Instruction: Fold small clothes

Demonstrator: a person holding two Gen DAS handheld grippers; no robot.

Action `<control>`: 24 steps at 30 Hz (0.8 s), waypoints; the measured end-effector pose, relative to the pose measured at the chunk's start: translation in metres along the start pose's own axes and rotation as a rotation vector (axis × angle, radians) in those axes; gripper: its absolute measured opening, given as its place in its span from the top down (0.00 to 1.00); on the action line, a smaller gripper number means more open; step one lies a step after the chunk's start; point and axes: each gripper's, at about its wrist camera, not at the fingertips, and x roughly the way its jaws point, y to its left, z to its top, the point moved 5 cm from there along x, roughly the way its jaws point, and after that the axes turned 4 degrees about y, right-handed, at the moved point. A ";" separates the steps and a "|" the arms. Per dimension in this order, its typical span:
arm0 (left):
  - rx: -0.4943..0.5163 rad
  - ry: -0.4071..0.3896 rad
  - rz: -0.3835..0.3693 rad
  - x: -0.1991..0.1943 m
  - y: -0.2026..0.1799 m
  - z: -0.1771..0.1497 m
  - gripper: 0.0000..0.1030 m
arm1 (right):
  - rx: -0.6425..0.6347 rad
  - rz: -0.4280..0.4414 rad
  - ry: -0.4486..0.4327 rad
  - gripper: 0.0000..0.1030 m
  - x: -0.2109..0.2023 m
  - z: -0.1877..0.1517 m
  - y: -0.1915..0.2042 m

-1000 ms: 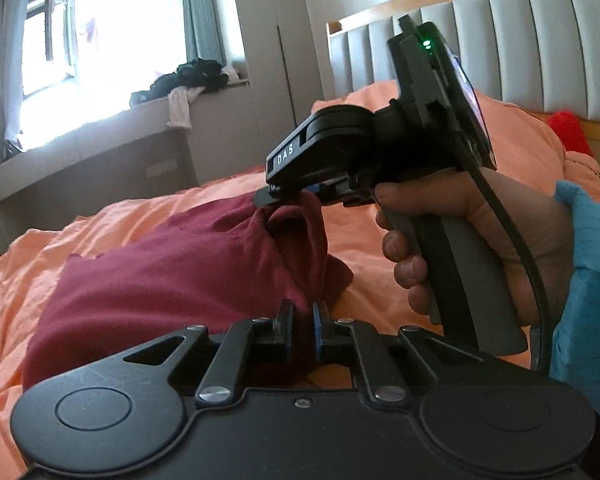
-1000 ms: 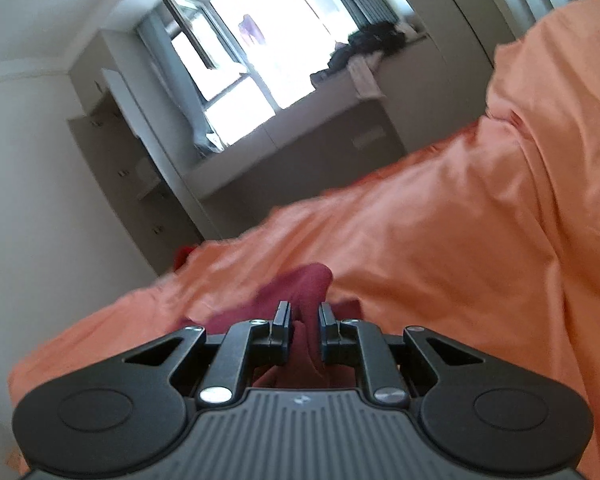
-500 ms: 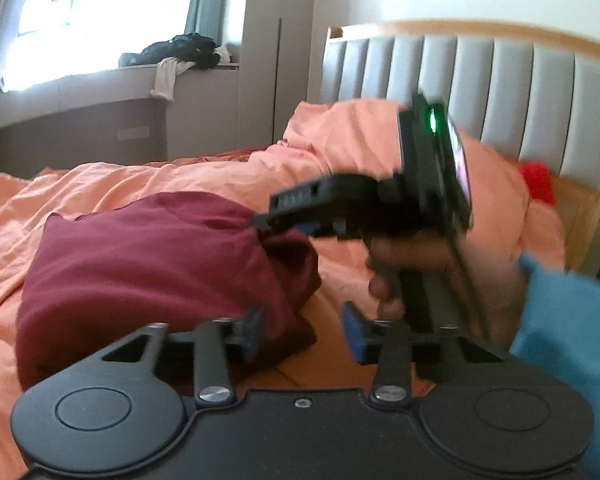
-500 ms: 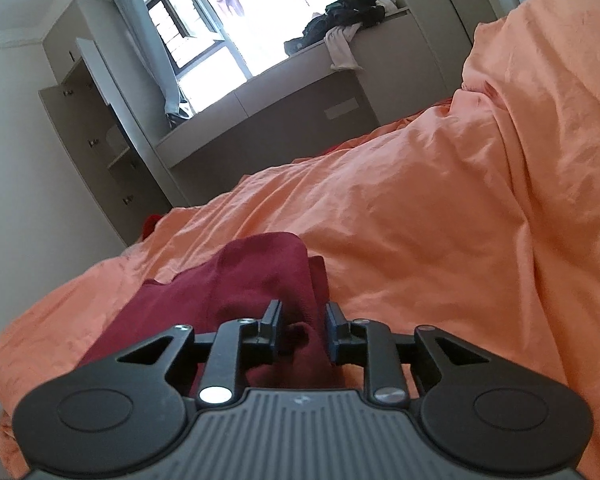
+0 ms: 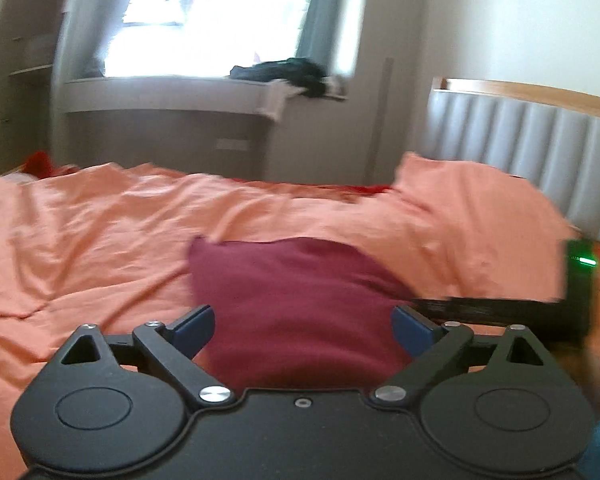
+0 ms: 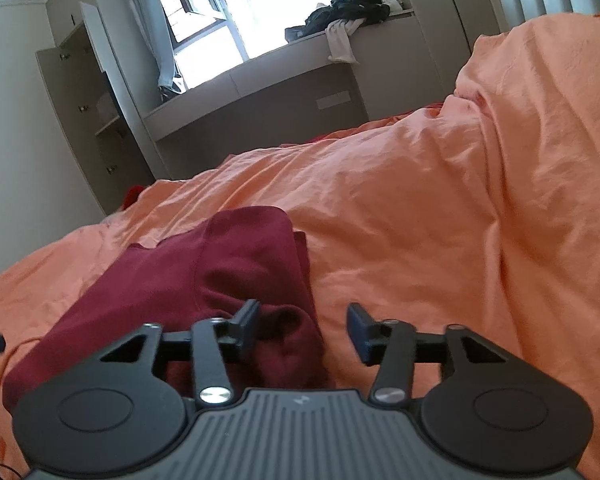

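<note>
lying folded on orange duvet (image 6: 400,208): maroon garment (image 6: 204,264)

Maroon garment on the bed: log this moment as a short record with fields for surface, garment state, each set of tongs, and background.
surface: orange duvet, rumpled, covering the bed
garment: maroon garment, lying folded on the duvet, layers bunched at its near right edge
left tongs: opening, jaws wide, garment lies between them but the pads do not press it
right tongs: opening, no grip; left pad at the bunched edge, right pad over bare duvet
background: dark clothes pile on the window ledge; padded headboard
</note>
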 end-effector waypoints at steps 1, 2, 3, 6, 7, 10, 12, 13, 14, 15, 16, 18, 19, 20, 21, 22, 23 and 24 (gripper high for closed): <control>-0.015 0.010 0.017 0.003 0.010 0.001 0.05 | -0.009 -0.010 -0.001 0.37 -0.002 0.000 -0.001; -0.031 0.025 0.029 0.007 0.018 0.001 0.05 | -0.019 -0.016 -0.001 0.30 -0.004 -0.001 -0.001; -0.047 0.040 0.031 0.010 0.027 0.001 0.05 | -0.026 -0.021 -0.003 0.24 -0.006 -0.001 -0.002; -0.122 0.106 0.008 0.021 0.050 -0.005 0.04 | -0.018 -0.021 -0.029 0.12 -0.013 0.000 -0.007; -0.145 0.118 -0.007 0.024 0.054 -0.008 0.03 | -0.008 -0.009 -0.042 0.10 -0.016 0.001 -0.008; -0.195 0.143 -0.027 0.031 0.061 -0.016 0.02 | 0.023 0.029 -0.086 0.02 -0.023 0.003 -0.011; -0.198 0.148 -0.021 0.033 0.063 -0.026 0.01 | 0.029 0.058 -0.110 0.00 -0.026 0.004 -0.008; -0.199 0.150 -0.017 0.033 0.063 -0.033 0.01 | 0.029 0.070 -0.114 0.00 -0.026 0.005 -0.006; -0.198 0.153 -0.013 0.034 0.063 -0.037 0.01 | 0.027 0.076 -0.112 0.00 -0.026 0.005 -0.004; -0.198 0.153 -0.011 0.034 0.065 -0.041 0.01 | 0.025 0.079 -0.104 0.00 -0.023 0.004 -0.003; -0.199 0.152 -0.009 0.034 0.066 -0.045 0.01 | 0.019 0.079 -0.089 0.00 -0.020 0.003 -0.001; -0.204 0.150 -0.011 0.032 0.068 -0.050 0.01 | 0.006 0.074 -0.046 0.00 -0.011 0.000 0.002; -0.204 0.149 -0.013 0.032 0.069 -0.052 0.01 | -0.001 0.064 -0.017 0.00 -0.006 -0.003 0.003; -0.201 0.147 -0.014 0.032 0.070 -0.053 0.01 | -0.009 0.051 0.015 0.00 -0.001 -0.006 0.003; -0.195 0.147 -0.013 0.032 0.069 -0.053 0.01 | -0.017 0.040 0.045 0.00 0.003 -0.009 0.003; -0.188 0.146 -0.012 0.032 0.068 -0.054 0.01 | -0.025 0.032 0.070 0.00 0.006 -0.012 0.003; -0.177 0.142 -0.007 0.032 0.067 -0.054 0.01 | -0.031 0.027 0.087 0.00 0.008 -0.014 0.003; -0.167 0.137 -0.002 0.031 0.066 -0.055 0.01 | -0.030 0.027 0.091 0.00 0.009 -0.015 0.002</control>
